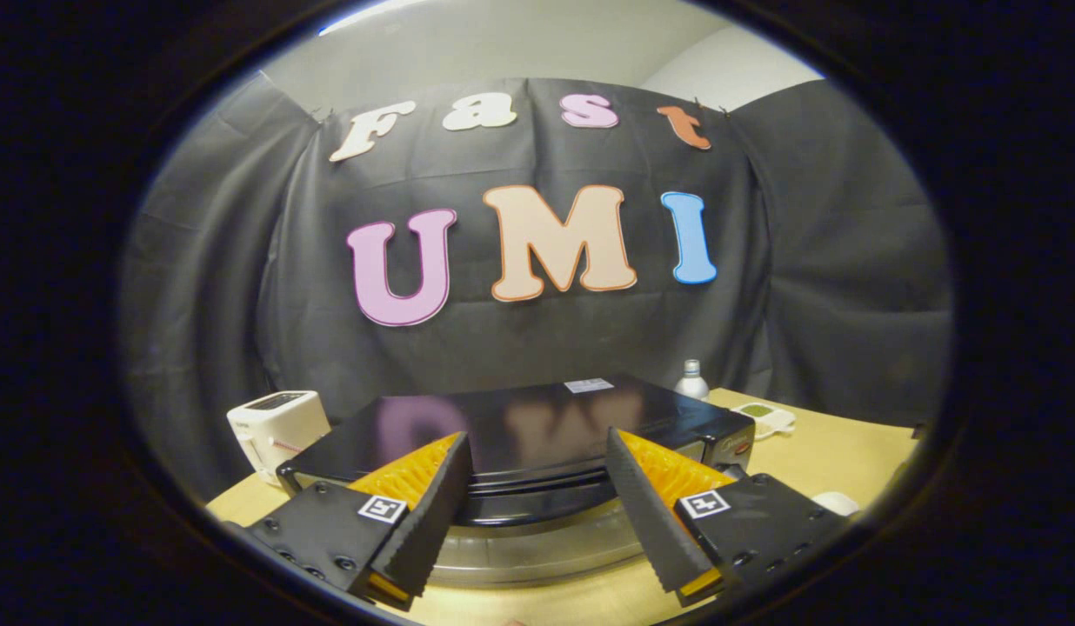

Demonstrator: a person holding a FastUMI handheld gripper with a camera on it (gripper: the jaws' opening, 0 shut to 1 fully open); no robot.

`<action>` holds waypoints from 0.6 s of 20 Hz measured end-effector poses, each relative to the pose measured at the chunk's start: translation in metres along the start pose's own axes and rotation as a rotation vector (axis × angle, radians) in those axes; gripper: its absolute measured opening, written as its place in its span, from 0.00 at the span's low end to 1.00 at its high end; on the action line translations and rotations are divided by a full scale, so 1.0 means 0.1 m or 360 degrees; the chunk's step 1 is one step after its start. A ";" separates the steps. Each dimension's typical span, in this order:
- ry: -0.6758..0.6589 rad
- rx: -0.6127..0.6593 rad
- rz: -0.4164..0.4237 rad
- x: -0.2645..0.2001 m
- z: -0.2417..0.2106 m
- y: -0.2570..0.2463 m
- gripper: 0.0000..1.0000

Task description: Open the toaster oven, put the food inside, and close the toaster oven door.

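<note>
One glossy black toaster oven with a silver front is sitting mid-worktop, its closed door facing the gripper, whose fingers are standing wide apart and gripping nothing, just short of its top front edge. Beneath, the pale wooden worktop is stretching out. Toward the left edge a white slot toaster is standing; behind the oven's right corner are waiting a small white tray and a small clear bottle.
</note>
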State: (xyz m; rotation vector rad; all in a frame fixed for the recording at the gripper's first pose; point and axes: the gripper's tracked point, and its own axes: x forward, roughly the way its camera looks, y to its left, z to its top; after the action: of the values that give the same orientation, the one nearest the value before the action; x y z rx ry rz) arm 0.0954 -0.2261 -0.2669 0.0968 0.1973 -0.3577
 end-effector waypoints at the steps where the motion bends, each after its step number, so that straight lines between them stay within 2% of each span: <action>1: -0.0007 0.0013 -0.0010 -0.03 0.00 -0.01 0.98; 12: -0.0060 0.0001 -0.0077 -0.47 -0.05 -0.13 0.98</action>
State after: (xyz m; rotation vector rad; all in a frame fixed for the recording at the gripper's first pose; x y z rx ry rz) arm 0.0470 -0.2217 -0.2630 0.0861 0.1623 -0.4076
